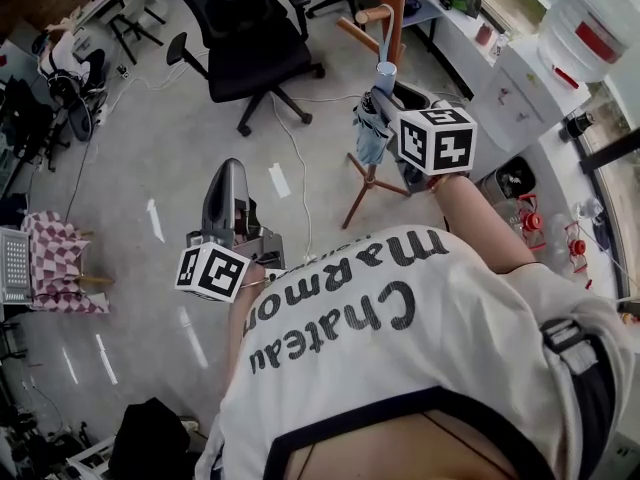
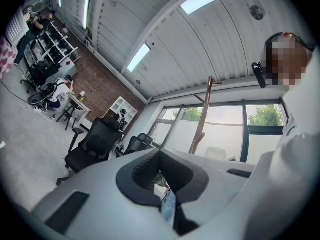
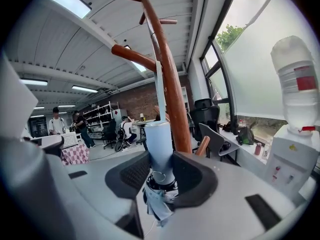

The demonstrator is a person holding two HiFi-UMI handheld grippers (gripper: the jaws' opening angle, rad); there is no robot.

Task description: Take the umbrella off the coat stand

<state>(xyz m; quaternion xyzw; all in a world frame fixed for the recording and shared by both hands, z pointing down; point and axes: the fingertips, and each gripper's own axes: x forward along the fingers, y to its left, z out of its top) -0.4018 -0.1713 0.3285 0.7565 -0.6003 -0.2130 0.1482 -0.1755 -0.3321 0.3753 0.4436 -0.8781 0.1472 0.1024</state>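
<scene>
Where the coat stand (image 1: 396,18) rises from grey office floor (image 1: 150,138), right fingers (image 3: 127,176) clamp the umbrella (image 3: 159,146); left fingers (image 2: 145,166) closed, empty.

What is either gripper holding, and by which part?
Right gripper grips the folded umbrella by its light-blue handle; left gripper holds nothing.

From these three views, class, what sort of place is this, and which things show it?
Probably an open-plan office or lab: black swivel chairs, a water dispenser by the windows, shelving against a brick wall.
</scene>
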